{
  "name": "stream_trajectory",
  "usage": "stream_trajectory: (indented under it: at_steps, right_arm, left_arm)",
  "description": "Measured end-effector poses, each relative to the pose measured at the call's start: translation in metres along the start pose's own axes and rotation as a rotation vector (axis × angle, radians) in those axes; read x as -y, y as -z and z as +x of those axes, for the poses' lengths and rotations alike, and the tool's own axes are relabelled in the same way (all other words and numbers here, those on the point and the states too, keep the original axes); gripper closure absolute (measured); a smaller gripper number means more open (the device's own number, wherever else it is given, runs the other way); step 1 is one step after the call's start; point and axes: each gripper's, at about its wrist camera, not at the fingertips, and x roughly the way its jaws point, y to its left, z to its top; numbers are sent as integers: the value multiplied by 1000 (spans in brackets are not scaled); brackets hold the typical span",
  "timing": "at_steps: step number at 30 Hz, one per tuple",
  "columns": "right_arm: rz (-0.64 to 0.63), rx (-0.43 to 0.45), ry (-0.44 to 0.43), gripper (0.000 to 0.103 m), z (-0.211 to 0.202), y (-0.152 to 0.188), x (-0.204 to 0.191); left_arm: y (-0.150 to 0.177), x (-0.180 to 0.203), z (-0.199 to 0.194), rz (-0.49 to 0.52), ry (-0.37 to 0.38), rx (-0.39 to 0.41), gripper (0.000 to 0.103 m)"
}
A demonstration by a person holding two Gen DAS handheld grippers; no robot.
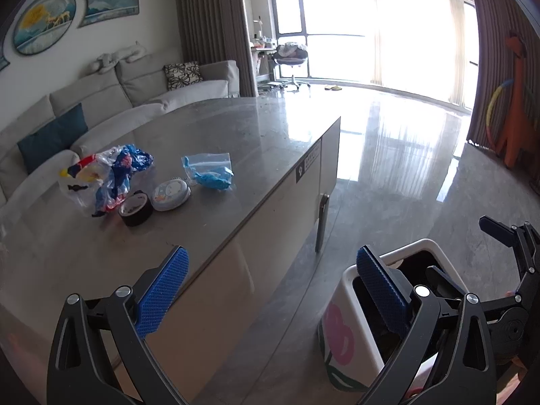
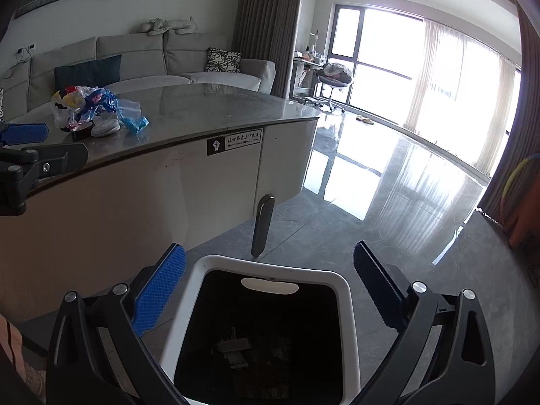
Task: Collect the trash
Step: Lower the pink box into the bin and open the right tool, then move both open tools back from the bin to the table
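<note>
Crumpled plastic bag (image 1: pixel 104 179), black tape roll (image 1: pixel 136 208), round tin (image 1: pixel 170 194), blue zip bag (image 1: pixel 211 171) on desk (image 1: pixel 263 135), left claw (image 1: pixel 270 290) spread empty at desk edge, right claw (image 2: pixel 270 287) wide open, empty, over white trash bin (image 2: pixel 189 303)

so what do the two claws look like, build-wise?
Both match: the left claw and right claw have matte black forked arms with silver round pivot bolts. Each finger carries a flat blue pad with a fine gridded texture. No cables visible.
</note>
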Motion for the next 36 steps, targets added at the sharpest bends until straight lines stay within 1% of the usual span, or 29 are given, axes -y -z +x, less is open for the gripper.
stream_trajectory:
  at_steps: [2, 6, 11, 18, 21, 26, 29, 36]
  right_arm:
    - [5, 29, -5, 4, -6, -4, 1]
    - [-8, 58, -4, 4, -12, -12, -3]
    - [-54, 79, -12, 4, -14, -22, -19]
    - [-79, 104, -54, 4, -10, -37, -42]
    - [-97, 114, -77, 4, -6, -47, -53]
    - [-129, 142, -124, 4, 7, -69, -72]
    - [-138, 164, -148, 4, 15, -84, -82]
    - [-146, 193, -194, 4, 33, -110, -108]
  left_arm:
    - [-1, -3, 0, -12, -3, 4, 4]
    - [-6, -13, -1, -57, 11, 1, 4]
    - [-10, -24, -2, -85, -11, 15, 4]
    - [-14, -49, -2, -137, -37, 16, 4]
    - [-15, -64, -2, -167, -61, 20, 4]
    - [-17, -89, 6, -208, -95, -6, 4]
    - [-24, -107, 12, -204, -129, -14, 4]
    - [-43, -149, 23, -242, -181, -15, 4]
